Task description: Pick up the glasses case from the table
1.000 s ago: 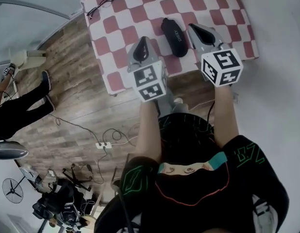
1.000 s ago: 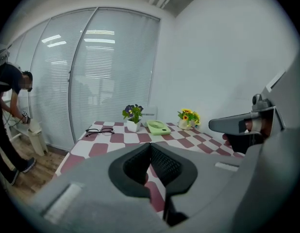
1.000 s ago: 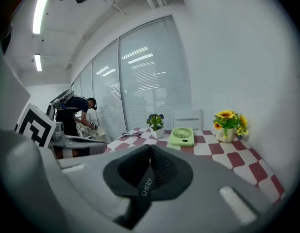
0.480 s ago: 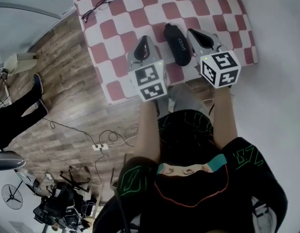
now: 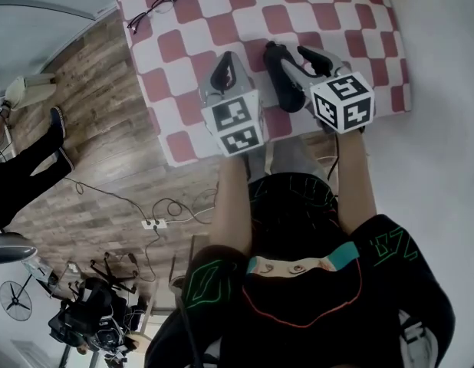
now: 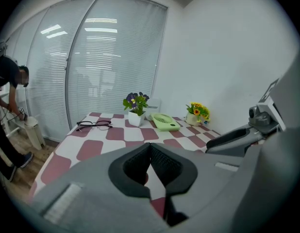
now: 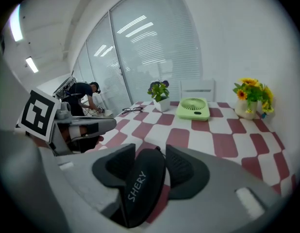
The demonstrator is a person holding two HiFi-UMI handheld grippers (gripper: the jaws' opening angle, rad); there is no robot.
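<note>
The black glasses case lies near the front edge of the red-and-white checked table. My right gripper has come down over it. In the right gripper view the case, printed "SHERY", lies lengthwise between the two black pads. The jaws of this gripper are opening, and a thin gap shows on the right side. My left gripper hangs over the table to the left of the case. Its pads meet at the tips with nothing between them.
A pair of glasses lies at the table's far left corner. A green fan, a purple flower pot and yellow flowers stand along the far edge. A person stands left on the wooden floor, with cables nearby.
Both grippers sank toward the table. The right gripper swung left from beside the case to over it, and its jaws now straddle the case.
</note>
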